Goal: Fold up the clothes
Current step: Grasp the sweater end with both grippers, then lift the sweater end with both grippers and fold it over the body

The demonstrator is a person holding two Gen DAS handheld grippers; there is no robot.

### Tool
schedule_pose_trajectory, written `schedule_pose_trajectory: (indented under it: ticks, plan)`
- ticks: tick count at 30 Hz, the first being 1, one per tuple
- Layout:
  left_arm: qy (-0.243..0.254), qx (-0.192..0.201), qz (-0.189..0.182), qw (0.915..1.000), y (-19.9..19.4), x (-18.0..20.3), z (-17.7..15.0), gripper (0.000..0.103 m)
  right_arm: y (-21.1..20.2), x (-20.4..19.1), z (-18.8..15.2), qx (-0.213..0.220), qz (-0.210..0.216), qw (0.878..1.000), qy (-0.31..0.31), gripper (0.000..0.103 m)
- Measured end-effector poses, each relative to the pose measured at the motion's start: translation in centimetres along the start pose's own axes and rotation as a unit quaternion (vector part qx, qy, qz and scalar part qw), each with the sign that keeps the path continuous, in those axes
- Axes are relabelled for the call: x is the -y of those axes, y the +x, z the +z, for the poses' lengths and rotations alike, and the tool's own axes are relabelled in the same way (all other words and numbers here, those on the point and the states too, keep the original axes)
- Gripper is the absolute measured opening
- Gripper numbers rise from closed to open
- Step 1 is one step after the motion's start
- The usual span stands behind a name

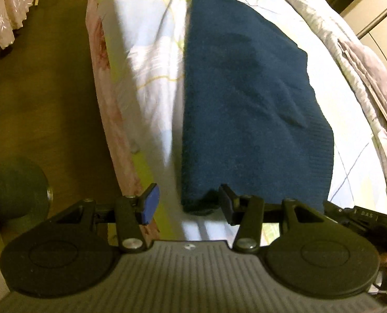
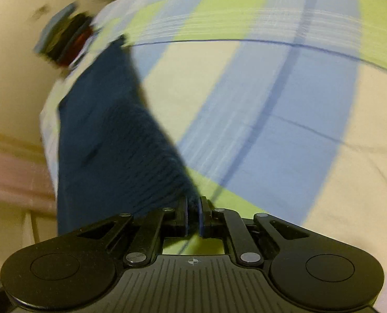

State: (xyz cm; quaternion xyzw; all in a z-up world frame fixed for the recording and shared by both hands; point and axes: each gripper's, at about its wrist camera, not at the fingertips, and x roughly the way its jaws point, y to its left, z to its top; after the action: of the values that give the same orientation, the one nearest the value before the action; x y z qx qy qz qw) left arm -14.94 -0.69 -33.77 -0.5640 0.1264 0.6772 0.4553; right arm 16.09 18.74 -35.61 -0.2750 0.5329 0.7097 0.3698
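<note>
A checked bed sheet (image 2: 271, 130) carries the navy sweater (image 1: 245, 104); brown floor (image 1: 50, 91) at nine o'clock. The left claw (image 1: 188, 204) is spread; the right claw (image 2: 193, 217) pinches the sweater's edge.

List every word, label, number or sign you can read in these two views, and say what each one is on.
"BAS": white letters on a black part at the lower right edge of the left wrist view; the rest of the marking is cut off or too blurred to read.
Crosshair sign, no text: on the left tool's grey body and on the right tool's body.
Nothing legible on the dark blue sweater or the checked bedsheet.
</note>
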Motion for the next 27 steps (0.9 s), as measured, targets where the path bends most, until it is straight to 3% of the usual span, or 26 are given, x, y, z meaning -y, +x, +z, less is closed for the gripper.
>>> schedule_pose_trajectory:
  ticks: [2, 5, 6, 10, 16, 20, 24, 27]
  plan:
    - [-0.005, 0.002, -0.006, 1.0, 0.3, -0.3, 0.5, 0.045, -0.1, -0.6, 0.8, -0.022, -0.006, 0.999, -0.037, 0.01]
    - [-0.017, 0.008, -0.022, 0.9996, 0.9, -0.9, 1.5, 0.046, -0.9, 0.1, 2.4, -0.037, 0.006, 0.998, -0.04, 0.054]
    - [-0.025, 0.013, -0.033, 0.9991, 1.1, -1.2, 1.8, 0.046, -1.1, 0.6, 3.0, -0.035, 0.022, 0.999, -0.033, 0.056]
    - [-0.05, 0.028, -0.075, 0.9955, 2.9, -2.4, 3.5, 0.047, -1.3, 2.3, 5.6, -0.032, 0.089, 0.996, -0.001, 0.057]
    - [-0.057, 0.032, -0.145, 0.9873, 6.3, -3.7, 6.1, 0.046, 3.7, 2.6, 8.1, -0.077, 0.152, 0.985, -0.005, 0.057]
    - [-0.072, -0.002, -0.221, 0.9727, 7.8, -4.9, 6.2, 0.043, 5.9, 3.0, 9.4, -0.104, 0.209, 0.972, 0.004, 0.056]
    - [-0.072, -0.06, -0.252, 0.9631, 8.8, -6.0, 4.0, 0.035, 6.8, 3.1, 8.8, -0.164, 0.234, 0.958, -0.015, 0.056]
    - [-0.091, -0.079, -0.281, 0.9522, 9.3, -6.7, 2.6, 0.033, 7.1, 3.2, 8.4, -0.189, 0.243, 0.951, -0.014, 0.056]
